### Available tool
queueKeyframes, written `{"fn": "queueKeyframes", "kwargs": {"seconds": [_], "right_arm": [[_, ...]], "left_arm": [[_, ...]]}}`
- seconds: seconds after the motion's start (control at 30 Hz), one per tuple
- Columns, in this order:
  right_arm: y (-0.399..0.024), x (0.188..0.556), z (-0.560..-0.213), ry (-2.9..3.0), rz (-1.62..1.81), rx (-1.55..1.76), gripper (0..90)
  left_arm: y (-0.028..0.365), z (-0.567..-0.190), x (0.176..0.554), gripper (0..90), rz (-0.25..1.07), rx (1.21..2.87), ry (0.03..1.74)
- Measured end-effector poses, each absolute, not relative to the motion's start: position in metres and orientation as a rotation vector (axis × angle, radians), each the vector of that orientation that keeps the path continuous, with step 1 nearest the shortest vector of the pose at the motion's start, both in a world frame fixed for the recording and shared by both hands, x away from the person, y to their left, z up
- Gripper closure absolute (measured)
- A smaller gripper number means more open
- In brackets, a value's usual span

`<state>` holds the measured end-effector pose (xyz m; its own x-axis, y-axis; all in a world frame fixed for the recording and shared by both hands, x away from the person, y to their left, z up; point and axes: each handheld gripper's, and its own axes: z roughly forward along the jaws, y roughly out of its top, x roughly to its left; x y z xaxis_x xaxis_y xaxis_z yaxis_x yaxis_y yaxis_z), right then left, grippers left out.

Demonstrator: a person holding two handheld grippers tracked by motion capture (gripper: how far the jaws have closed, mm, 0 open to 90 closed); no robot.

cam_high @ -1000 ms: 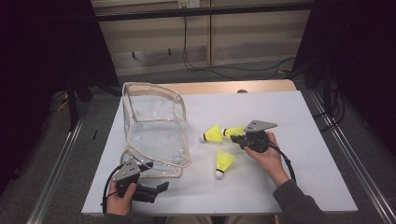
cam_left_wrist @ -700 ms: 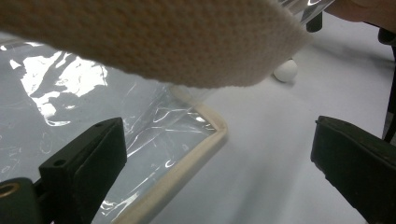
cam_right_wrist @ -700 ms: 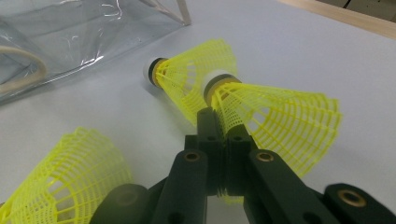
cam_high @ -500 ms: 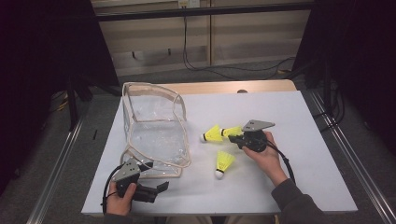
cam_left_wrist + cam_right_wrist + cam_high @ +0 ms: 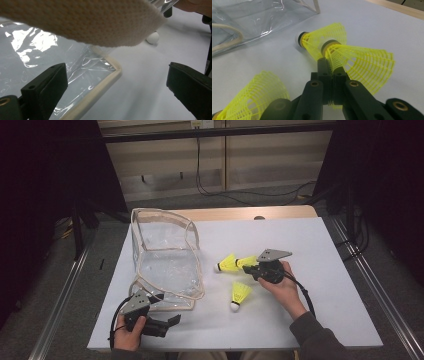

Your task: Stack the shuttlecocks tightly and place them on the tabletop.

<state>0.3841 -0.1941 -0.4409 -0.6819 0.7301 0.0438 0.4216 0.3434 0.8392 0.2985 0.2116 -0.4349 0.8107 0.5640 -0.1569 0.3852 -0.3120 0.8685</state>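
Your left claw (image 5: 172,321) rests at the near left of the counter (image 5: 320,245), jaws spread wide with nothing between them, just in front of the clear bag (image 5: 167,255) and its cream-trimmed edge. Right of the bag, two yellow shuttlecocks lie nested tip to skirt; your right claw (image 5: 250,266) is clamped on the skirt of the nearer shuttlecock (image 5: 359,62), the other (image 5: 322,37) sitting against its cork. A third shuttlecock (image 5: 240,295) lies on the counter just beside your right hand (image 5: 282,287).
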Motion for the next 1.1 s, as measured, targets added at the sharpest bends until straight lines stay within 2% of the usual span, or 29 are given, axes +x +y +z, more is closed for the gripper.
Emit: {"fn": "queueKeyframes", "kwargs": {"seconds": [1.1], "right_arm": [[-0.1851,0.3828,-0.4396,2.308,1.279,0.982,88.3]], "left_arm": [[0.2115,-0.4349,0.2984,3.2,0.213,1.941,0.711]]}}
